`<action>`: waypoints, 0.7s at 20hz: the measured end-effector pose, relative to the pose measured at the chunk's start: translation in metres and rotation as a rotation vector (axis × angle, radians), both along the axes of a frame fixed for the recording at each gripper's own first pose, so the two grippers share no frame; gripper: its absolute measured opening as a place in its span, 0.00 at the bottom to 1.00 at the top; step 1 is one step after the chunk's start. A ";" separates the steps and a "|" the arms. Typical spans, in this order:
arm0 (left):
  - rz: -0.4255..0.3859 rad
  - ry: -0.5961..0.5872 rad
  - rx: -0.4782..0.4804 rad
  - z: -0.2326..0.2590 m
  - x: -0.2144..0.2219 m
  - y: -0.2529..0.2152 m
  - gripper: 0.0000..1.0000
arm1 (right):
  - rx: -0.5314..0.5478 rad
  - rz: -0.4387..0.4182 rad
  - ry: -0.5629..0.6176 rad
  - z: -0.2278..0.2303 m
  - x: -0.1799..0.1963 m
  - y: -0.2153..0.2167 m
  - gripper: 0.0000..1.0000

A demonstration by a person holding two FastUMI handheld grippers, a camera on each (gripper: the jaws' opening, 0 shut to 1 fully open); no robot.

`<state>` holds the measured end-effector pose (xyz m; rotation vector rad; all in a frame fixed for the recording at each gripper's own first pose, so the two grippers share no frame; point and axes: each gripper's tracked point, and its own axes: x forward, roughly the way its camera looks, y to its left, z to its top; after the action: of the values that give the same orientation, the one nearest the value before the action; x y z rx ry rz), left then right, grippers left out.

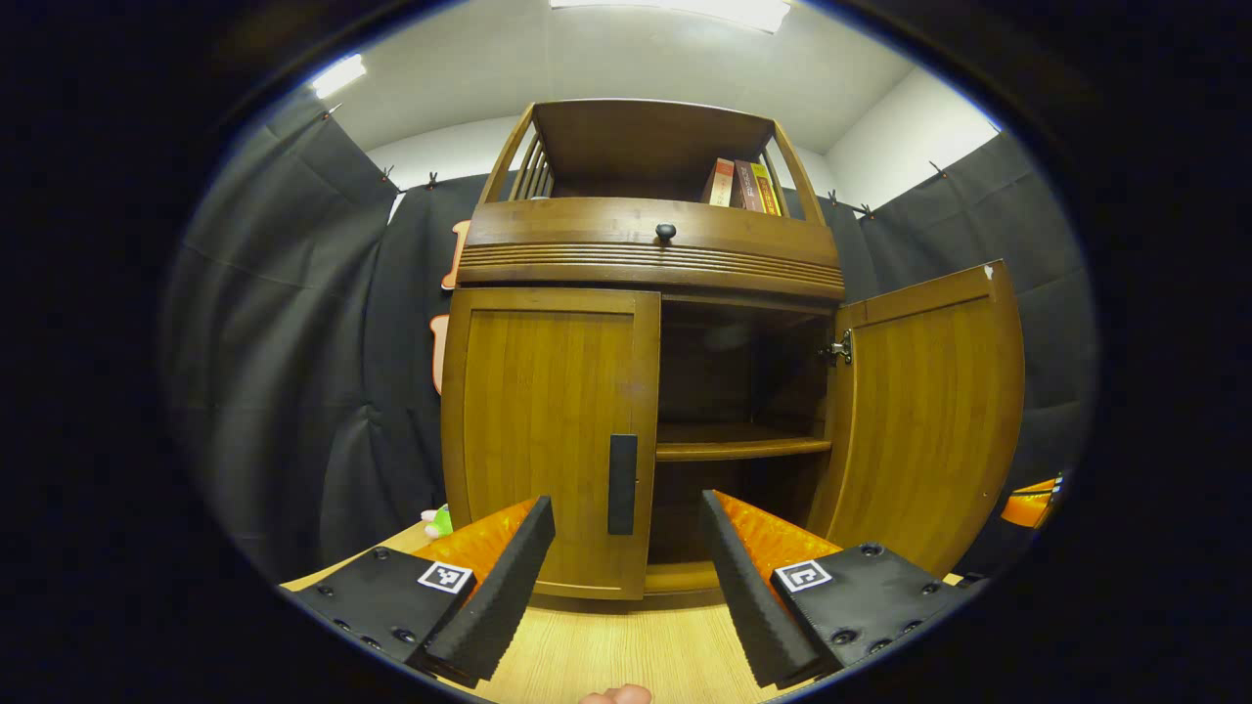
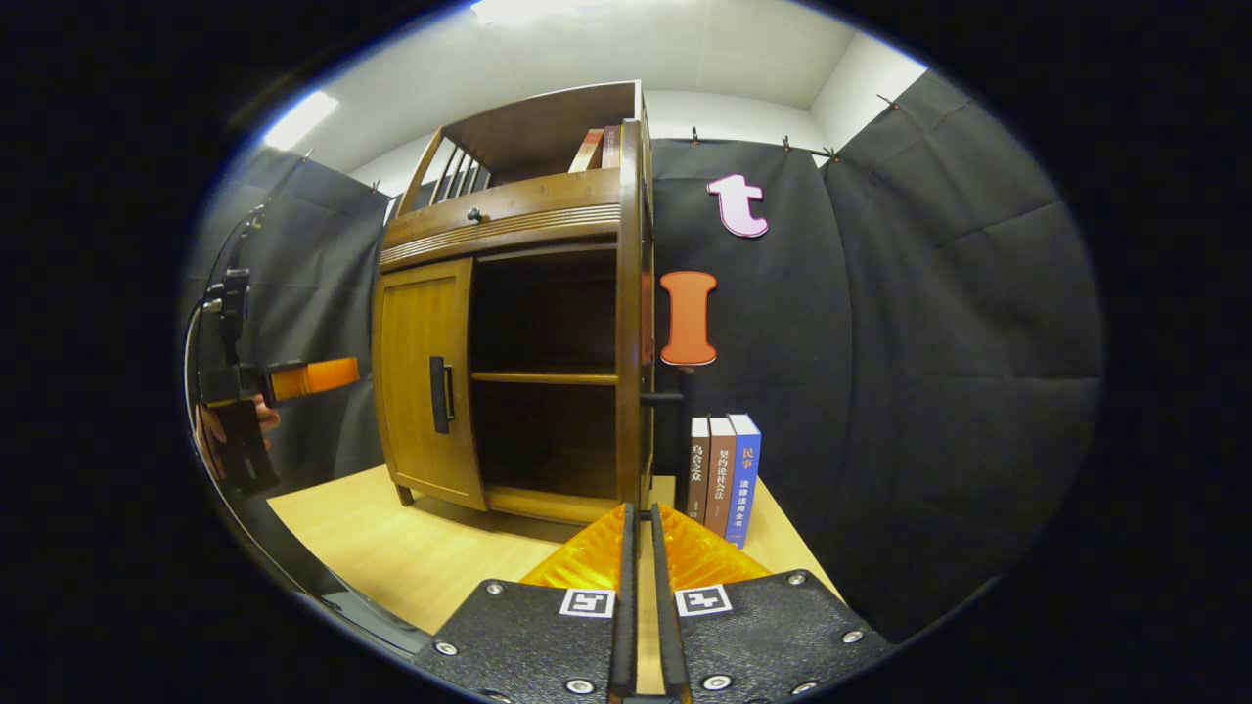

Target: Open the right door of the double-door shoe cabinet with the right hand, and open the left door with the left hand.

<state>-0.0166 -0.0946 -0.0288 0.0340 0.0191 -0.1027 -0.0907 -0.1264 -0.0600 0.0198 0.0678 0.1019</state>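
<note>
On the wooden tabletop (image 1: 626,645) the cabinet's (image 1: 646,254) left door (image 1: 548,440) (stiff, hinged, light) stands shut, right door (image 1: 929,420) open; your left gripper (image 1: 626,577), fingers apart, should take its dark handle (image 1: 622,484), while your right gripper (image 2: 641,587) rests closed, empty.

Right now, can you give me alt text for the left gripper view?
The left gripper is open, its fingers apart on either side of the dark handle of the closed left door, short of touching it. The right door stands swung open, showing dark shelves; books sit on the cabinet's top shelf.
</note>
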 end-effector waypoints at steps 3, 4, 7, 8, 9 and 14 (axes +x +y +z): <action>0.003 -0.004 0.009 0.003 0.000 0.000 0.94 | 0.054 -0.023 -0.002 0.013 0.006 0.025 0.08; -0.001 0.000 0.000 0.003 0.000 0.000 0.94 | 0.071 -0.025 -0.011 0.019 0.009 0.033 0.08; 0.022 -0.007 0.009 0.008 -0.001 0.009 0.94 | 0.039 -0.017 -0.026 0.025 0.023 0.055 0.22; 0.029 -0.011 0.016 0.011 -0.002 0.017 0.95 | 0.012 -0.013 -0.017 0.020 0.026 0.058 0.08; 0.023 -0.007 0.010 0.011 -0.002 0.020 0.95 | -0.003 -0.008 -0.006 0.016 0.030 0.062 0.08; -0.001 0.026 -0.033 0.011 0.014 0.029 0.94 | -0.007 -0.016 0.017 0.001 0.044 0.080 0.45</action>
<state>-0.0028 -0.0658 -0.0182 -0.0006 0.0431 -0.1046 -0.0467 -0.0466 -0.0594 0.0145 0.0849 0.0852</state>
